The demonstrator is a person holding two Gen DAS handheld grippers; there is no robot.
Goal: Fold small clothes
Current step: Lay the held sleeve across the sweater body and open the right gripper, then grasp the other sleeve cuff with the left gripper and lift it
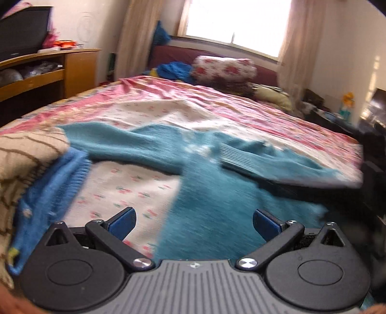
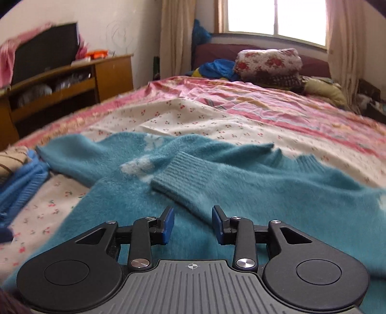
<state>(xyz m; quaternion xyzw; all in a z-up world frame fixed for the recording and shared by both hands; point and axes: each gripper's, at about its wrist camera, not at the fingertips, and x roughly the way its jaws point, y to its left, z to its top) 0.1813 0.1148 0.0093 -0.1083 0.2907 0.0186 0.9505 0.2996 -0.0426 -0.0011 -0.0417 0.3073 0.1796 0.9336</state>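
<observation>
The teal sweater (image 2: 241, 183) lay spread across the near part of the bed, on the floral bedsheet (image 2: 193, 116). One sleeve was folded inward over the body, so that its ribbed cuff (image 2: 178, 174) rested near the middle of the garment, beside the white flower pattern (image 2: 140, 166) knitted into the front. The other sleeve extended toward the left edge of the bed.

The left gripper (image 1: 193, 223) was held low over the lower left part of the sweater, at the boundary between knit and bedsheet. Its jaws stood wide apart and held nothing; the blue pads (image 1: 123, 224) were clear of the fabric. This view was motion-blurred.

The right gripper (image 2: 193, 225) was positioned over the sweater body, just short of the folded sleeve. Its jaws stood partly apart with a clear gap between the pads, and no cloth was caught between them.

At the left edge of the bed, a blue knitted garment (image 1: 48, 193) lay just beside the extended sleeve, with a beige striped knit (image 1: 24, 154) resting against it.

At the head of the bed, a rolled floral quilt (image 2: 267, 60) sat beneath the window (image 2: 277, 19), with blue clothing (image 2: 217, 67) beside it. A wooden cabinet (image 2: 72, 82) stood along the left wall, carrying a dark television (image 2: 45, 60).
</observation>
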